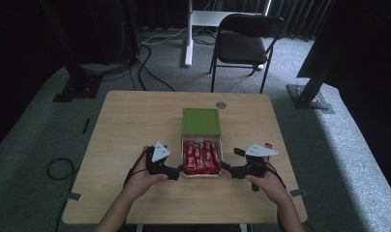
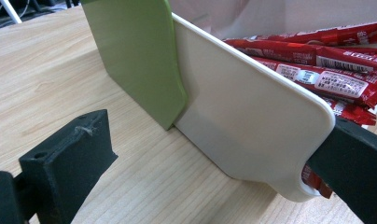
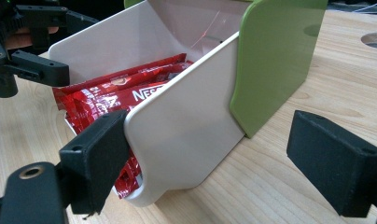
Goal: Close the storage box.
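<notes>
— Fingers (image 3: pixel 95 154) of the right gripper (image 1: pixel 234 169) and of the left gripper (image 1: pixel 176 171) stand open astride the white tray's (image 1: pixel 202 175) near corners. Grip yet?

— None. That tray of red snack bars (image 1: pixel 201 157), lower centre on the tabletop (image 1: pixel 130 121), sits half out of its green sleeve (image 1: pixel 201 121). Close both evenly on the walls, not the wrappers, then slide straight.

A white tray (image 1: pixel 202 174) of red packets (image 1: pixel 201 157) sits mid-surface (image 1: pixel 130 121), its green lid (image 1: pixel 201 121) slid back. Each gripper straddles a tray side wall at the near corners, jaws apart. Bare wood lies open left, right and in front.
</notes>
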### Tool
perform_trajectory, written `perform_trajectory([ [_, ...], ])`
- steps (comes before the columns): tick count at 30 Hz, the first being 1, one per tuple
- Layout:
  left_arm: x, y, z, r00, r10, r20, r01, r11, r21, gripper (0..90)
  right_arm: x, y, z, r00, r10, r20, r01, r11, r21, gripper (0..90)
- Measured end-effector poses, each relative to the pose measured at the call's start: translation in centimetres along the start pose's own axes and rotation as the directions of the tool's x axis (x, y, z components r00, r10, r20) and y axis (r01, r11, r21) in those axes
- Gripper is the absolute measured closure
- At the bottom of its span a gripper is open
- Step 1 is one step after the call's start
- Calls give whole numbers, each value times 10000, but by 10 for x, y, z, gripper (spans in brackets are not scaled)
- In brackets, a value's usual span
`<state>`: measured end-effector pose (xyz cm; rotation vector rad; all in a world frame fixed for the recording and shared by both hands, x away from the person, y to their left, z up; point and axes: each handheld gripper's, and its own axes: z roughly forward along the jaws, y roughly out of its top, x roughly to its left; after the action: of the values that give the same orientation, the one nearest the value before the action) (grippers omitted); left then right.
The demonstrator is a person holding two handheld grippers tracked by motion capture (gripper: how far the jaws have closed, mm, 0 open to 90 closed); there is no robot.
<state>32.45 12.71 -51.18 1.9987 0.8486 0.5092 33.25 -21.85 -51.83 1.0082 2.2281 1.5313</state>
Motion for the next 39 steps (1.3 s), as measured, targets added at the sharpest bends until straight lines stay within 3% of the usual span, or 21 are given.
perform_trajectory([
  [8, 3, 1, 4, 9999, -138, 30, 138, 9999, -19, 21, -3, 3, 2, 9999, -105, 83, 105, 9999, 41, 129],
  [39, 13, 10, 13, 9999, -149, -51, 149, 9999, -6, 21, -12, 9, 10, 9994, 258, 251, -256, 9997, -65, 129],
])
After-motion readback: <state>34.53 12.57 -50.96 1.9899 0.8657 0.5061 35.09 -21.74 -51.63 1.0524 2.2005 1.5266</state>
